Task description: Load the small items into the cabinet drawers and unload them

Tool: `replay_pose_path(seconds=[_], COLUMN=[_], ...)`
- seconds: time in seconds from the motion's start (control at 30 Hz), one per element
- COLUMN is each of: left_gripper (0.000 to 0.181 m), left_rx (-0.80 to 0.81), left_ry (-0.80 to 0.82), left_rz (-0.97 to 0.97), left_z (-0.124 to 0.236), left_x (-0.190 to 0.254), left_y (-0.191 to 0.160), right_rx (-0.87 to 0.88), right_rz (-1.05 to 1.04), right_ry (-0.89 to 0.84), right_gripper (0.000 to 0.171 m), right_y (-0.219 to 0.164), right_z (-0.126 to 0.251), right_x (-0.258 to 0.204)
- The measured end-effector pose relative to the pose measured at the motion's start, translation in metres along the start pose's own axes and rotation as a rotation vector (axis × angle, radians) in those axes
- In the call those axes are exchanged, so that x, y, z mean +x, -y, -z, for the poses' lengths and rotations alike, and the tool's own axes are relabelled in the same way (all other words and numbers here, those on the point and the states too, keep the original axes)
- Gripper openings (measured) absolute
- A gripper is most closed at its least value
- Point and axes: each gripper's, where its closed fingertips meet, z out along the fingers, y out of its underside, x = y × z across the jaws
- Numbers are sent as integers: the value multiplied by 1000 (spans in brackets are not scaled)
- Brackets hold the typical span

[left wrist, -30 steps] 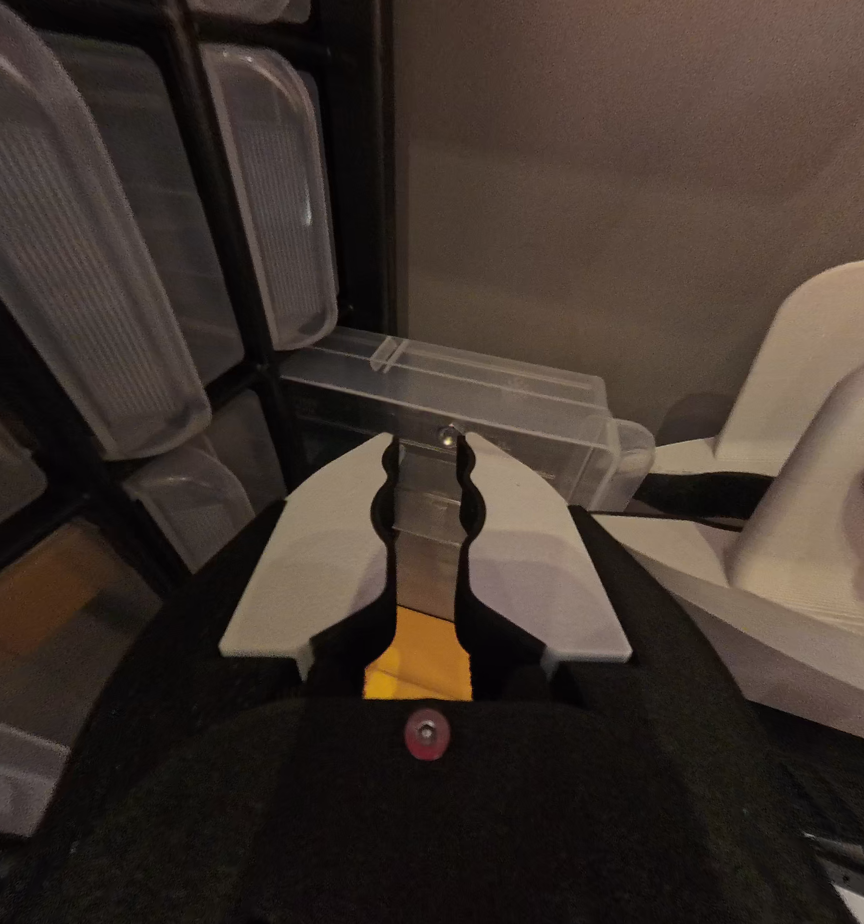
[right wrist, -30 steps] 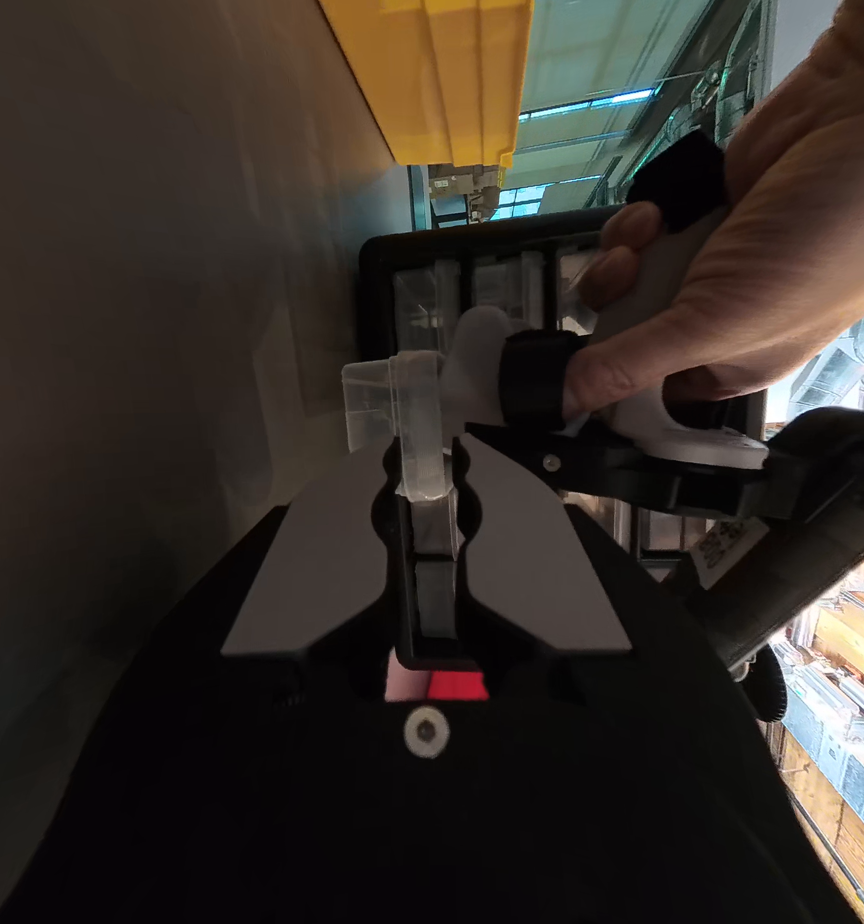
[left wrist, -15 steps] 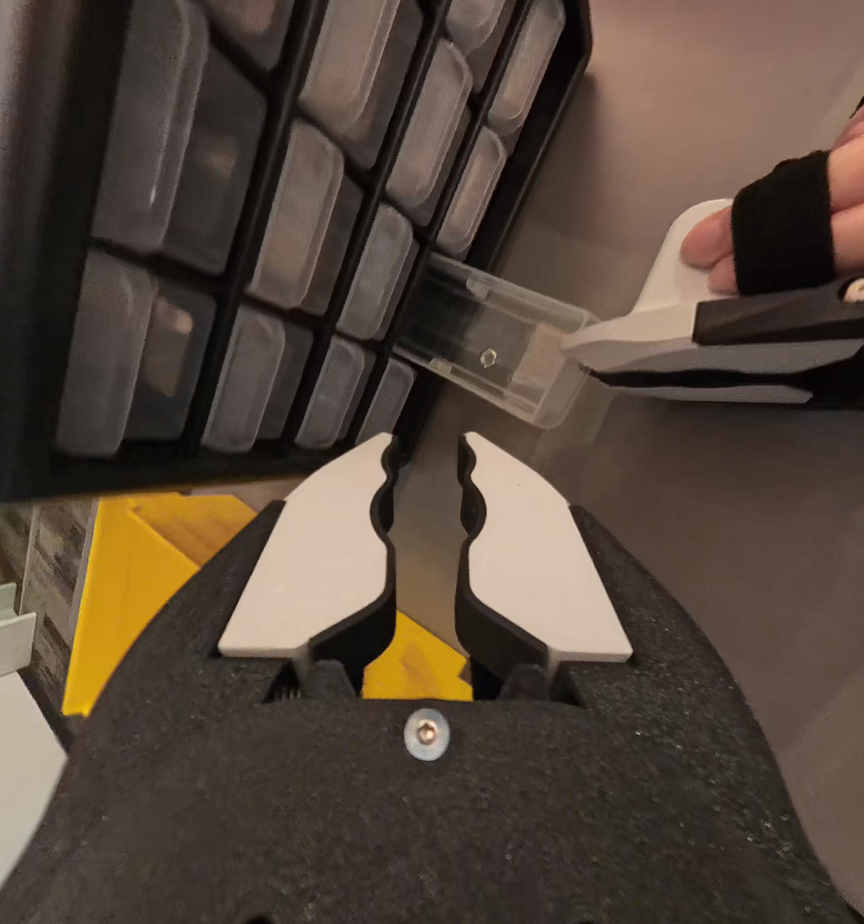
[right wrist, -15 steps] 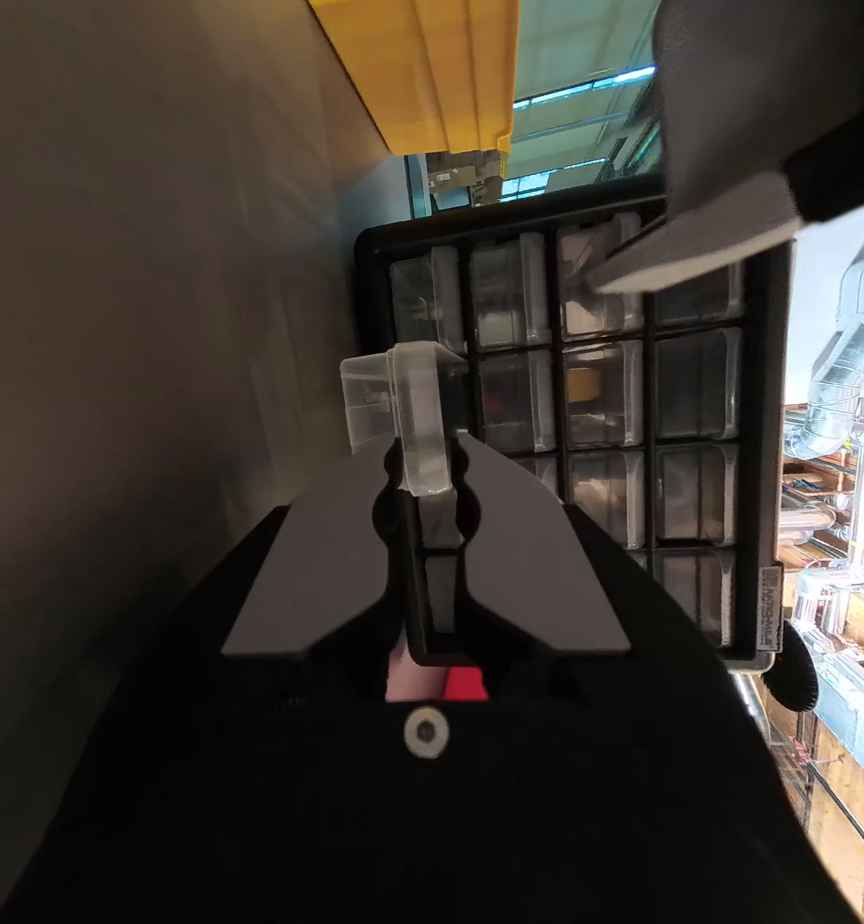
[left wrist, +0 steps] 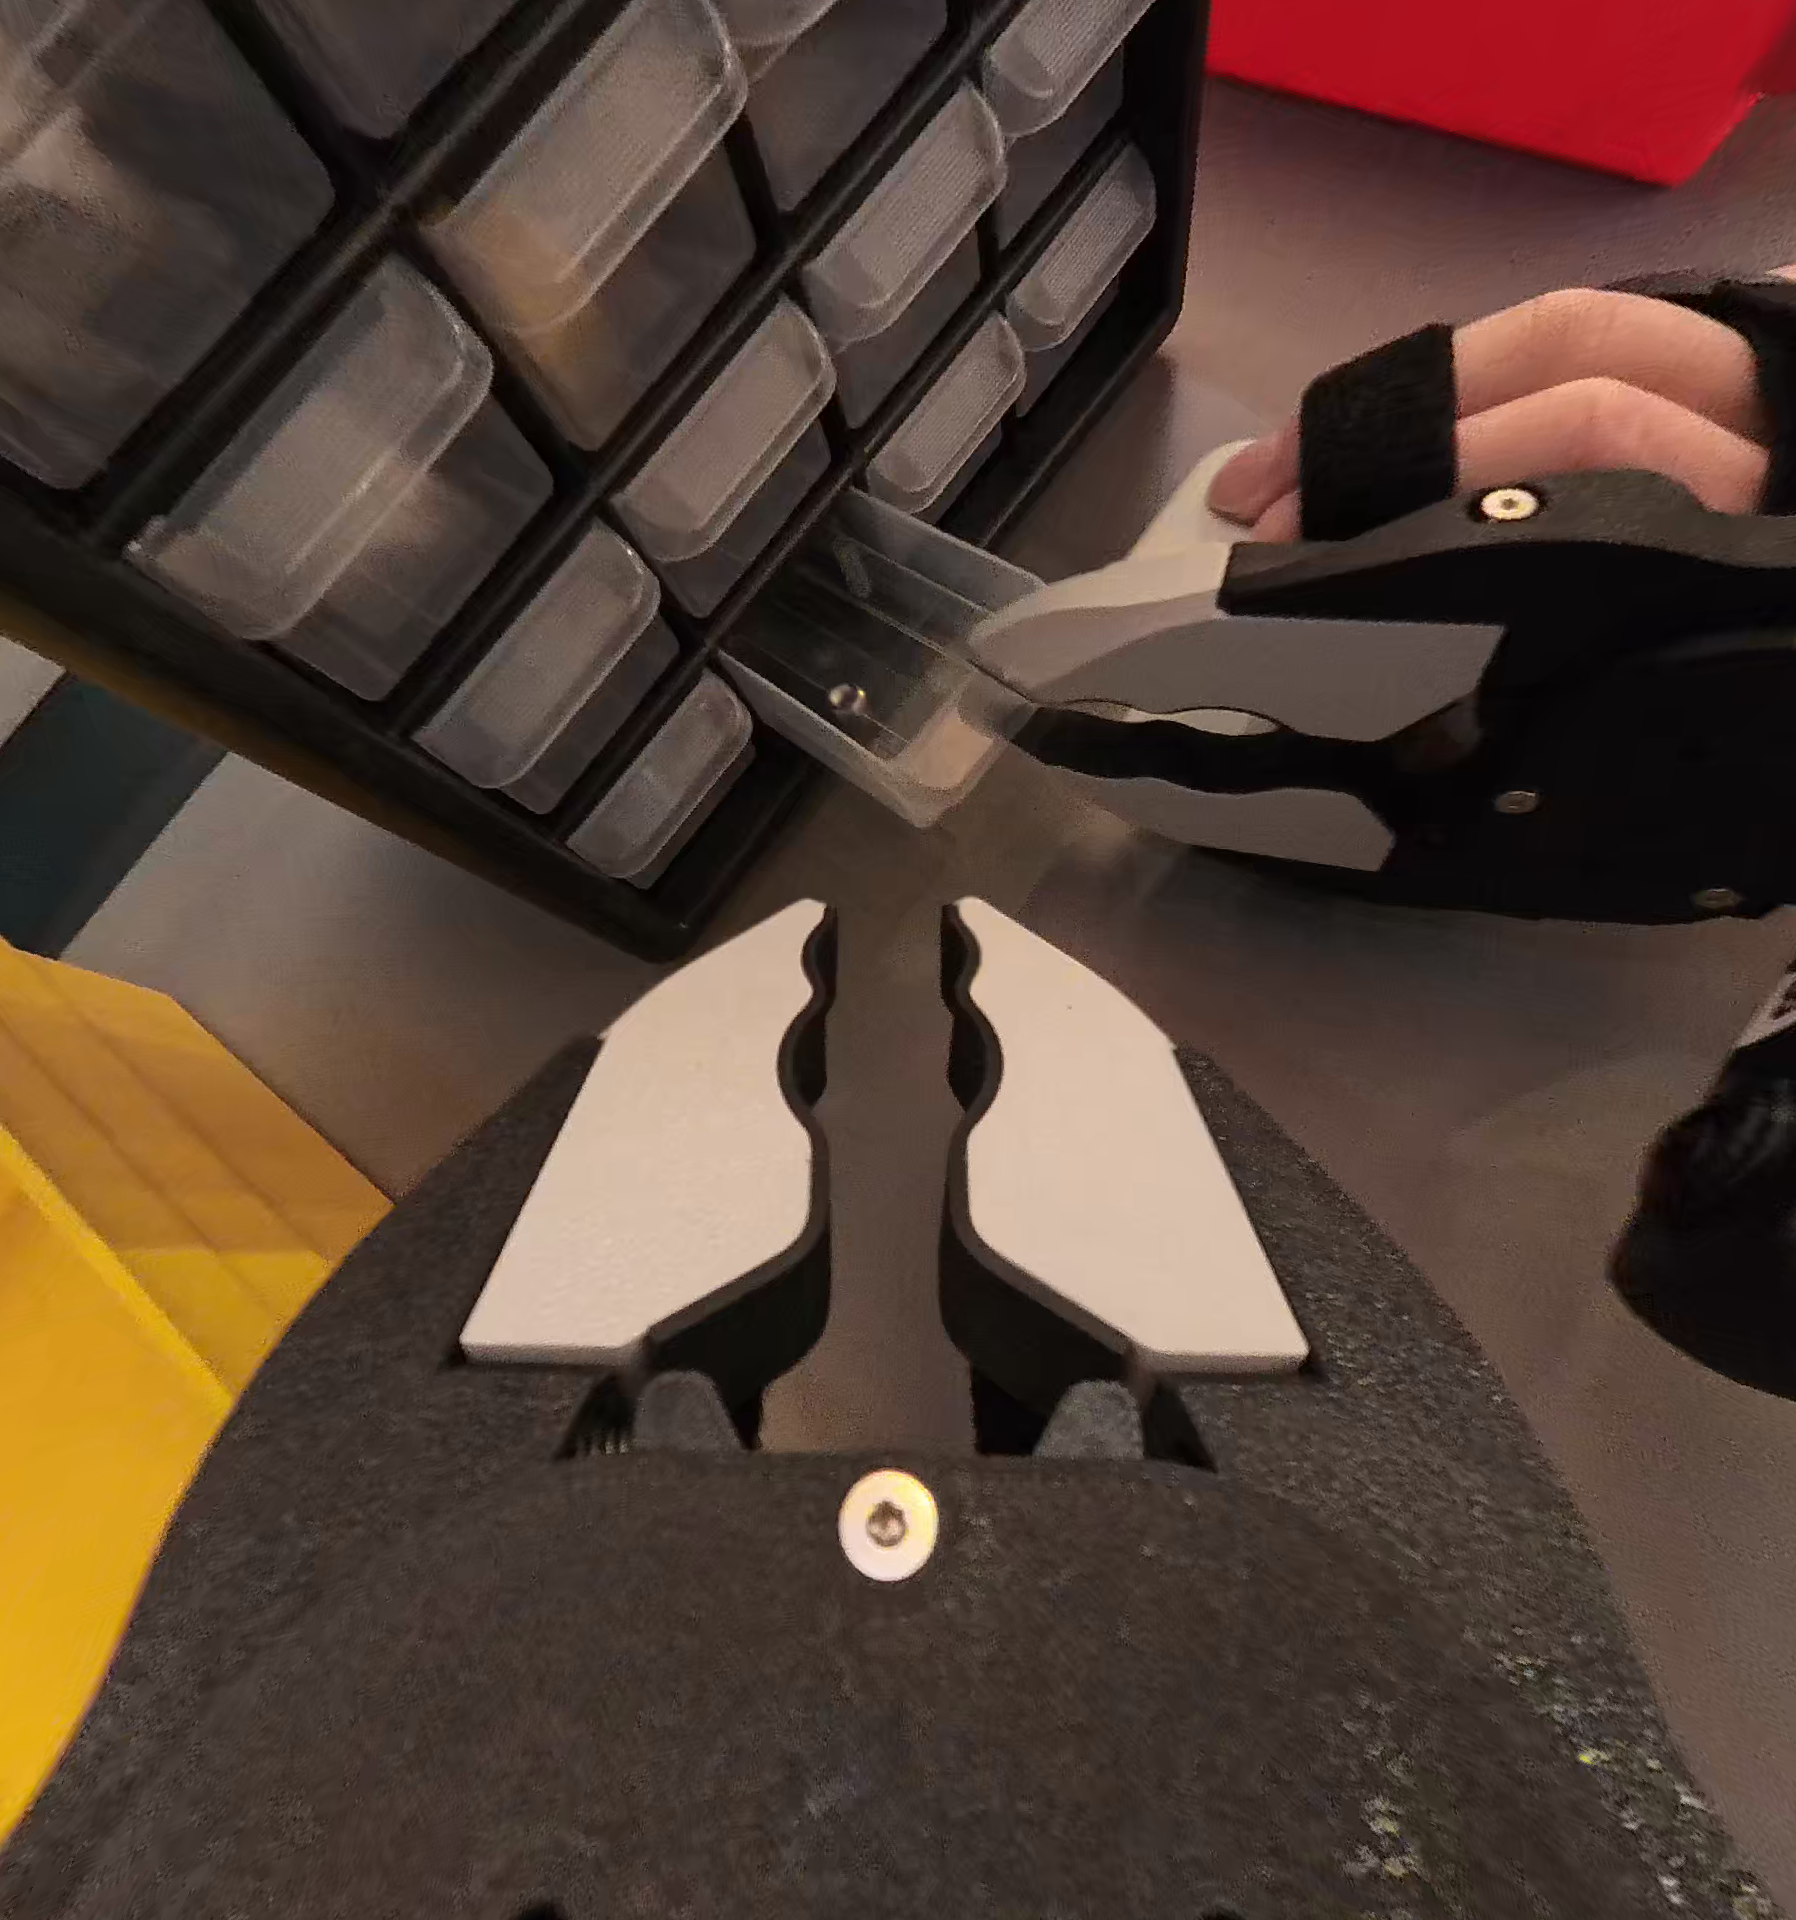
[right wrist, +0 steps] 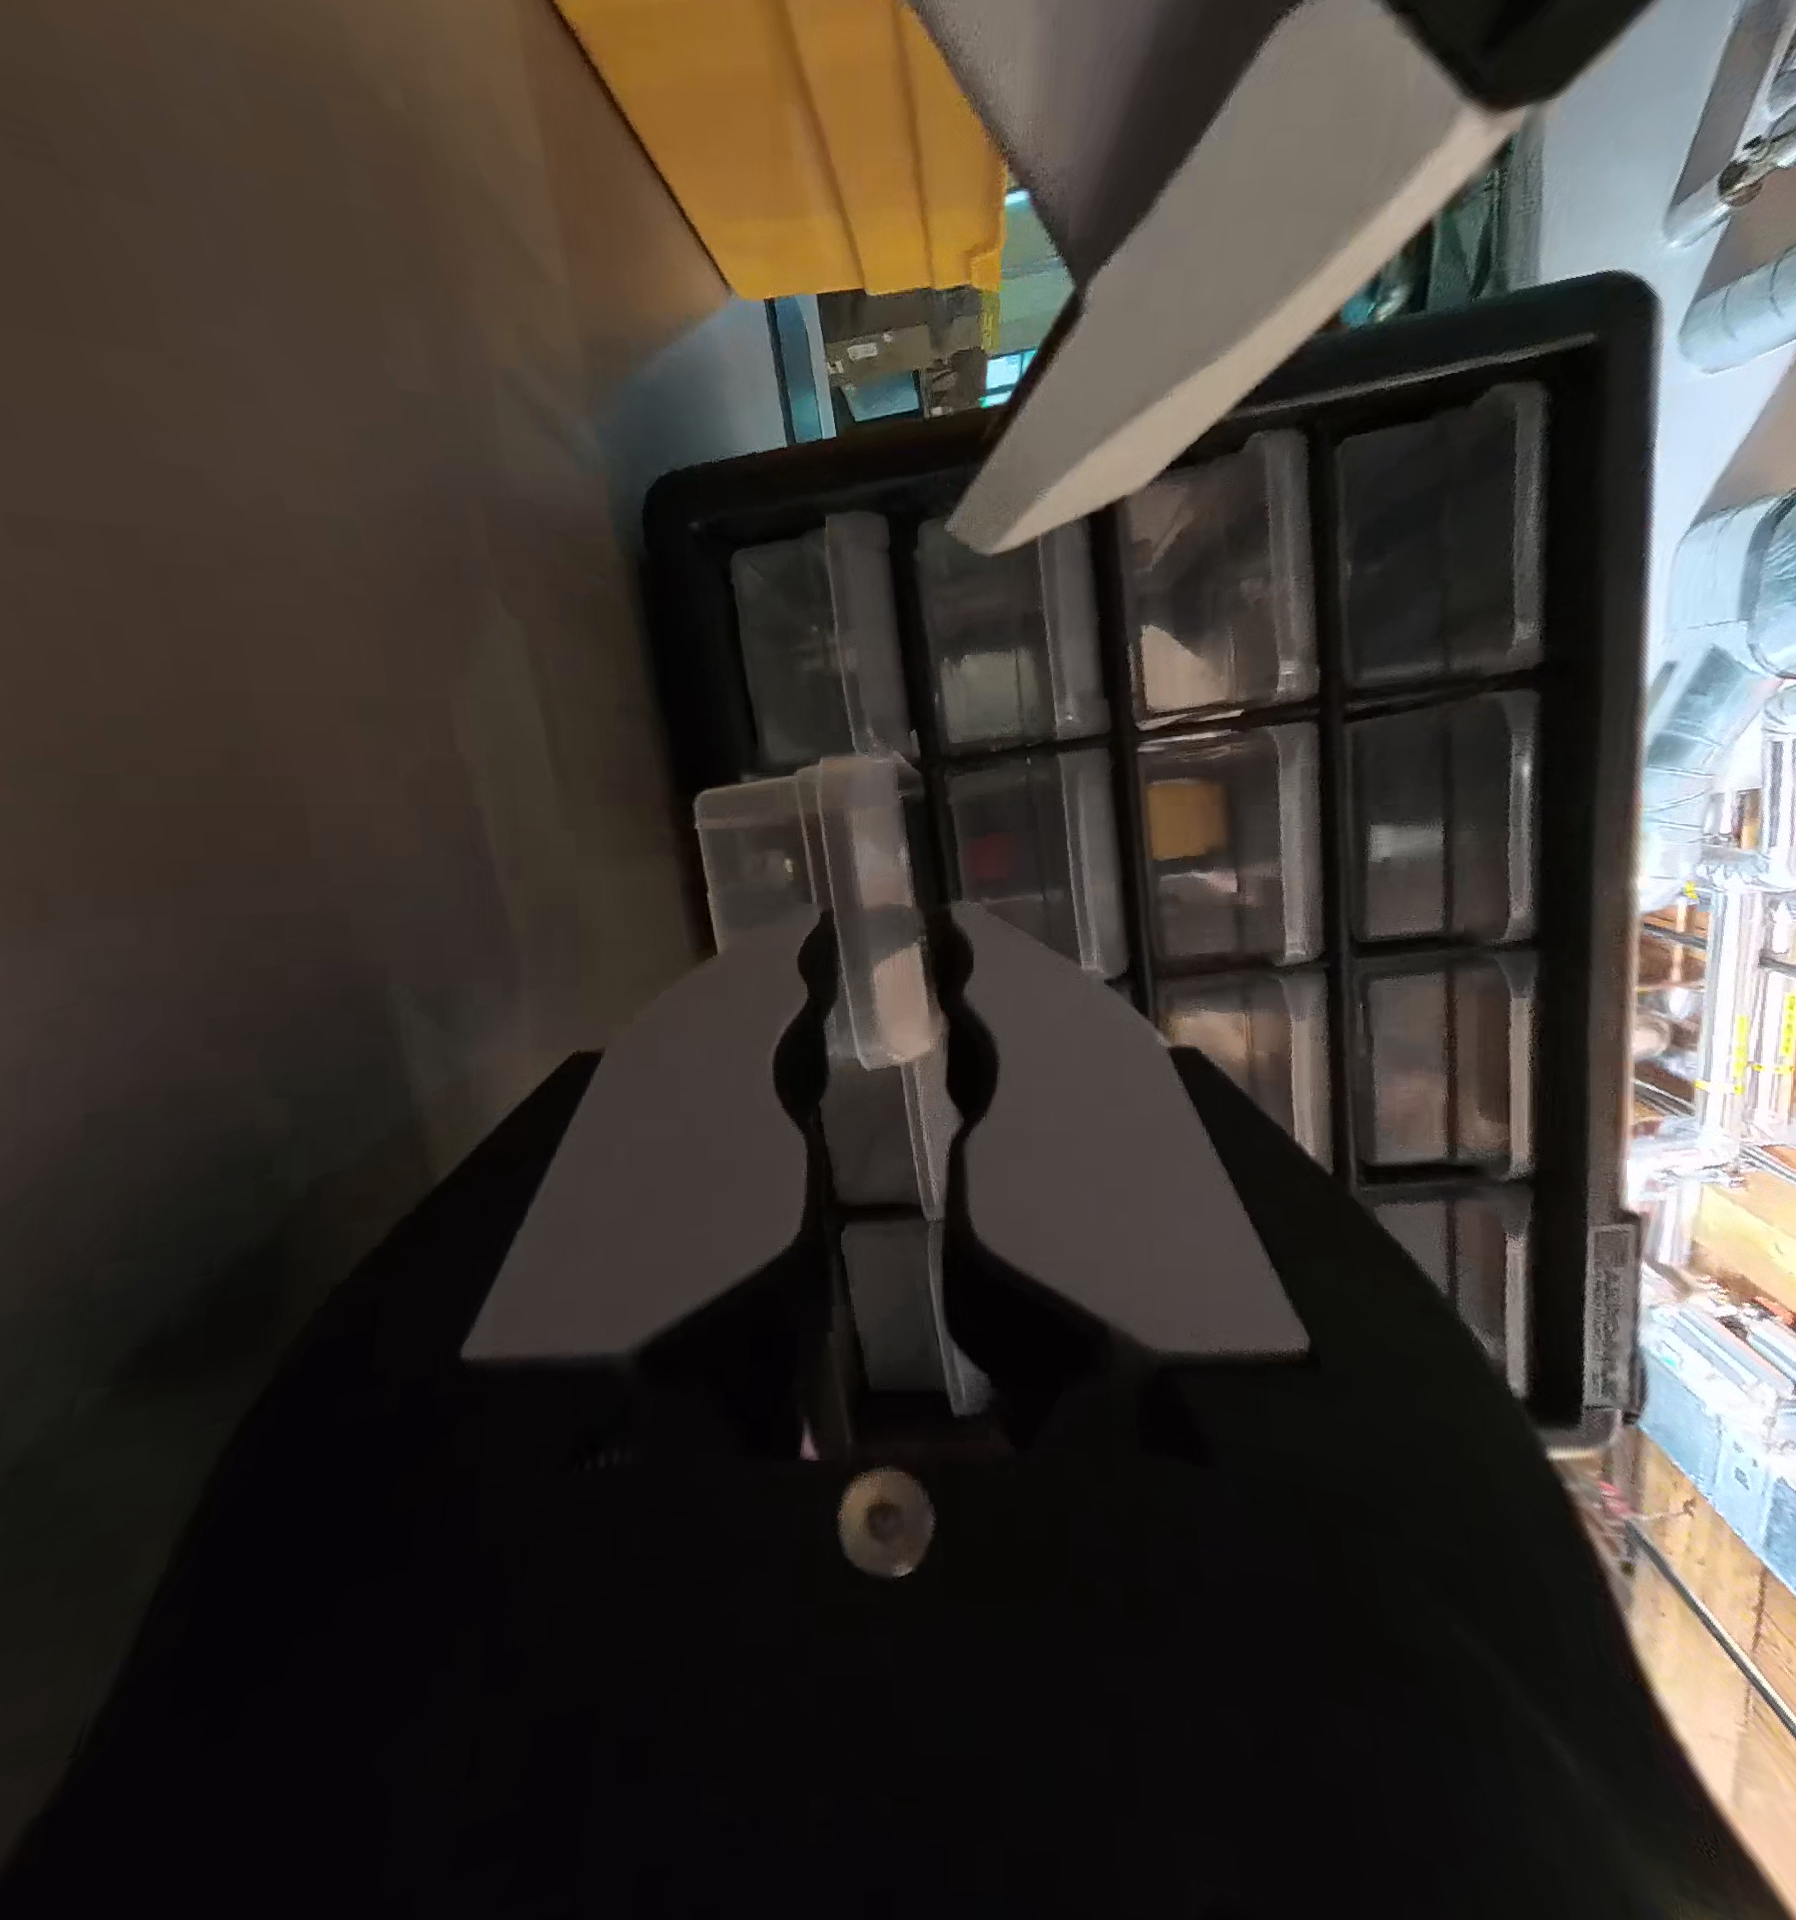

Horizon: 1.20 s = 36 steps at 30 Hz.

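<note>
Black plastic parts cabinet (left wrist: 603, 582) with a grid of small clear drawers stands on a grey-brown tabletop (left wrist: 1445, 1091). One clear plastic drawer (left wrist: 873, 665), in the lowest row at the cabinet's corner, is pulled partway out.

Right gripper (right wrist: 878, 935): jaws closed on the drawer's clear front tab (right wrist: 878, 966). In the left wrist view the same gripper (left wrist: 1019, 686) comes in from the right, a gloved hand (left wrist: 1517, 395) on its handle, grey fingers (left wrist: 1185, 634) above and below the drawer front.

Small silver item (left wrist: 848, 696), nut-like though too small to be sure, lies inside the pulled-out drawer near its front.

Left gripper (left wrist: 881, 914): jaws slightly apart, nothing between them, held over bare tabletop just in front of the cabinet's lower corner, apart from the drawer. One of its grey fingers (right wrist: 1185, 312) crosses the top of the right wrist view.

Yellow plastic bin (left wrist: 73, 1195) sits left of the cabinet; red bin (left wrist: 1496, 73) behind it. Other drawers hold a yellow piece (right wrist: 1185, 831) and a red piece (right wrist: 993, 857).
</note>
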Motion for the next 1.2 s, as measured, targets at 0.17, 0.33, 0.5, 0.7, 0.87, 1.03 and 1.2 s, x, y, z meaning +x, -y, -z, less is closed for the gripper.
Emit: replay_pose_path(seconds=[0.17,0.33,0.5,0.7,0.87,1.03,1.2], left_gripper=[19,19,18,18,18,18,18], left_rx=[3,-9,-14,-27,-32,-31,-18], left_ry=[-7,5,-4,-1,-8,-7,5], left_rz=[33,38,34,28,43,50,53], left_z=[-4,-10,-13,-15,-17,-18,-19], left_x=[-3,-7,-5,-5,-5,-6,-9], left_y=[-5,-12,-13,-15,-17,-18,-17], right_rx=[-21,48,21,-35,-46,-59,-66], right_rz=[11,96,117,123,143,141,139], right_ry=[-26,-25,-38,-38,-48,-46,-40], right_gripper=[19,11,9,9,9,9,9], right_y=[-9,2,0,-15,-19,-23,-24], right_z=[-4,7,2,-12,-26,-40,-48], right_x=[1,-6,-5,-4,-2,-1,0])
